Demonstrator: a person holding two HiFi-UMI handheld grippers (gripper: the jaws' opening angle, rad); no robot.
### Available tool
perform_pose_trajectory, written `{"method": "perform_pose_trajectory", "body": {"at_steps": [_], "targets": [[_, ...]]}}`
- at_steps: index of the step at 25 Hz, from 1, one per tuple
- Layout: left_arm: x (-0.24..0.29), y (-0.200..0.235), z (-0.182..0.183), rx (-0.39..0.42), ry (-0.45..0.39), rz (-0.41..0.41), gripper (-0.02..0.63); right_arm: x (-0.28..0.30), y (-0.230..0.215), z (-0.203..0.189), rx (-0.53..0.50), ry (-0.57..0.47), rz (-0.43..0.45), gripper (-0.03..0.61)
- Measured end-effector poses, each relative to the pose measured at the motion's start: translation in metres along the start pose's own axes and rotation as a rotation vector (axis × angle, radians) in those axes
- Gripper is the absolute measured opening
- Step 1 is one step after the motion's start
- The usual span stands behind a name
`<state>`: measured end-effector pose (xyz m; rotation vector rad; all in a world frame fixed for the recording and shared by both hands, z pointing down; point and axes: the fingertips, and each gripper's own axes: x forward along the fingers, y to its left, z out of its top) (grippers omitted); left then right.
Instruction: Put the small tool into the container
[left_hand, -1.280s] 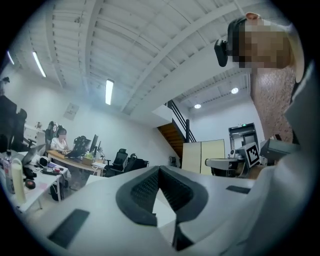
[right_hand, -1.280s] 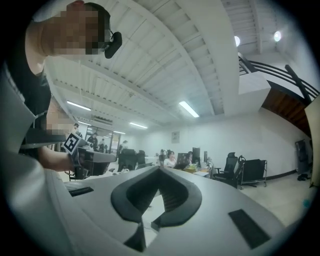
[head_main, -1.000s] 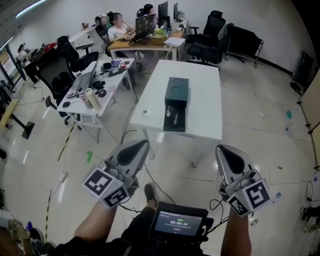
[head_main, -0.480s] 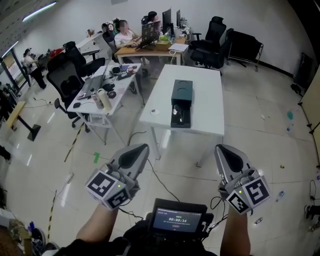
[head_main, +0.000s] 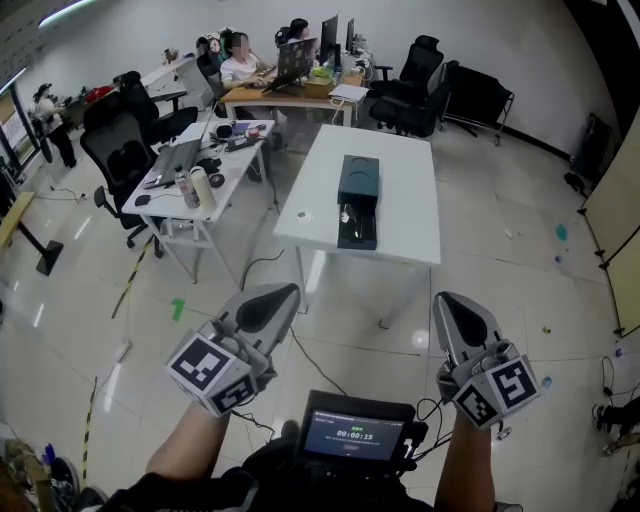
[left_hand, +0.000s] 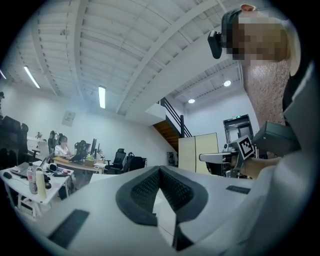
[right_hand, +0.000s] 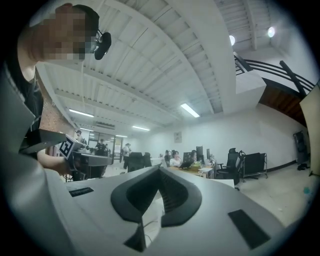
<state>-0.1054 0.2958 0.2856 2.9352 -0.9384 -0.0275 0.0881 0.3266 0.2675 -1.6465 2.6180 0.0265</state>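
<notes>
A dark green container (head_main: 358, 180) lies on a white table (head_main: 410, 210) several steps ahead in the head view. Its black near half (head_main: 358, 228) is open, and a small shiny tool (head_main: 346, 215) lies in it. My left gripper (head_main: 283, 294) and right gripper (head_main: 449, 302) are held low over the floor, well short of the table. Both are shut with nothing between the jaws. The left gripper (left_hand: 160, 171) in its own view and the right gripper (right_hand: 159, 171) in its own view point up across the room, pads together. Neither view shows the container.
A small white roll (head_main: 303, 216) sits on the table's left side. A cluttered desk (head_main: 190, 165) and office chairs (head_main: 115, 150) stand to the left, with people at a far desk (head_main: 240, 65). A cable (head_main: 262, 262) runs over the floor. A screen (head_main: 352, 436) hangs at my waist.
The head view has shifted slightly, so the table sits a little differently in the frame. Both grippers keep the same pose and stay shut.
</notes>
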Motion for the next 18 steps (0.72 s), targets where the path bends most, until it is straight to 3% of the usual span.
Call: {"method": "perform_pose_trajectory", "body": {"at_steps": [18], "targets": [[-0.007,0.013,0.005,-0.022,-0.018,-0.011,0.014,0.017,0.014,0.005,-0.02,0.006,0.009,0.005]]}}
